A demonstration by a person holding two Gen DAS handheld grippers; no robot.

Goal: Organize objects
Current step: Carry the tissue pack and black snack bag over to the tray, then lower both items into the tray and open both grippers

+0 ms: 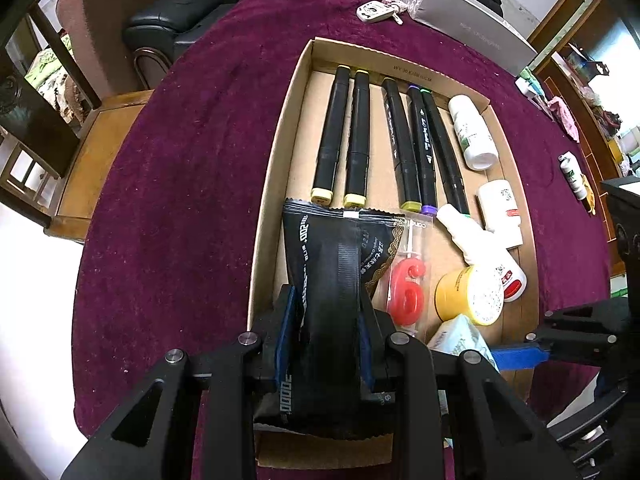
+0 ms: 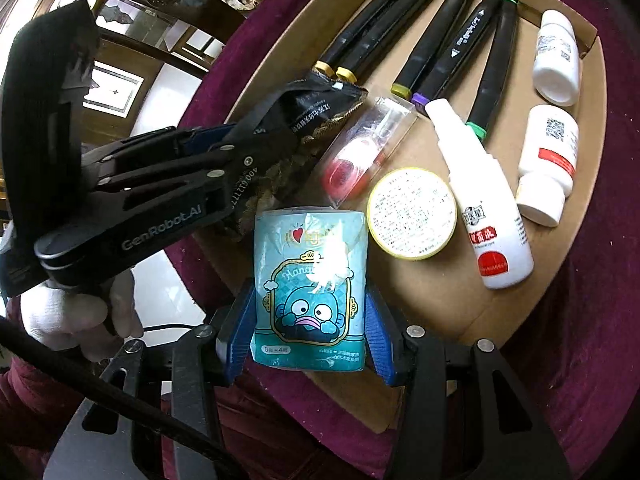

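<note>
My left gripper [image 1: 327,312] is shut on a black snack packet [image 1: 320,248], held steeply over the near-left part of a cardboard tray [image 1: 380,168]. My right gripper [image 2: 310,308] is shut on a teal tissue pack [image 2: 312,248] above the tray's near edge [image 2: 472,320], just right of the left gripper [image 2: 260,152]. Inside the tray lie several black markers [image 1: 360,132], a red "6" candle [image 1: 408,292], a yellow tin [image 1: 468,296], a glue bottle [image 1: 476,244] and two white bottles [image 1: 472,132].
The tray rests on a maroon tablecloth [image 1: 180,200]. Beyond it lie a key bunch [image 1: 374,11] and a grey box [image 1: 468,20]; a small bottle [image 1: 572,176] lies on the cloth at right. A black leather chair [image 1: 180,12] and a wooden stool [image 1: 100,152] stand past the table's left edge.
</note>
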